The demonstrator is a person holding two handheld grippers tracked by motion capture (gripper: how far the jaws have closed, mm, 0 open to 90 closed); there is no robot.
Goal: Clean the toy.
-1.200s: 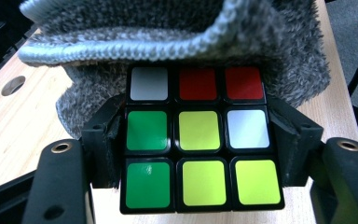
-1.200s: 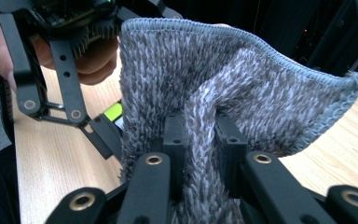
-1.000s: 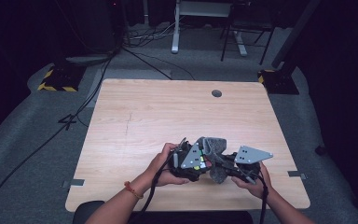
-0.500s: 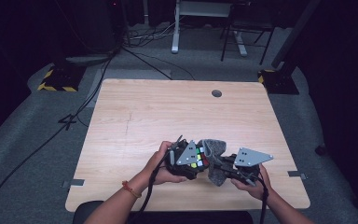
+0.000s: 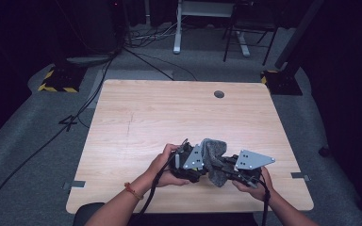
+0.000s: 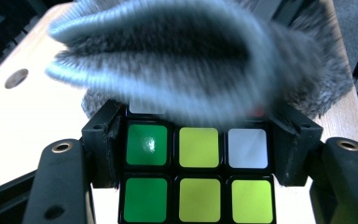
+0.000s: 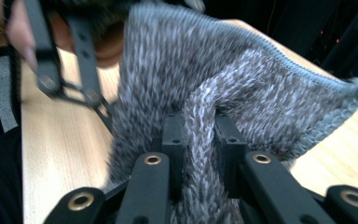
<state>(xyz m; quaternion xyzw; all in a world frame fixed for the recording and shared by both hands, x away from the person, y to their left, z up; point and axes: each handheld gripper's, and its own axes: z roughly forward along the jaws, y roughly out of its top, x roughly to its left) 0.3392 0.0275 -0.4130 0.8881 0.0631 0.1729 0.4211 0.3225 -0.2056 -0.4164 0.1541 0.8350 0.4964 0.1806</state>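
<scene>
Grey cloth and cube are drawing closer together

You are easing the grey knitted cloth [image 5: 215, 155] in your right gripper [image 5: 226, 170] slightly leftwards, so it is now lying over the multicoloured plastic puzzle cube [image 6: 198, 179] clamped in your left gripper [image 5: 192, 165].

Light wooden table [image 5: 160, 117]; round grommet hole [image 5: 219, 94] near its far edge.

left tongs [image 5: 202, 162]: black, grey three-cornered plate | right tongs [image 7: 199, 140]: black jaws, brass-ringed screws (cable trailing) | wristband [image 5: 131, 190]: red-orange
</scene>
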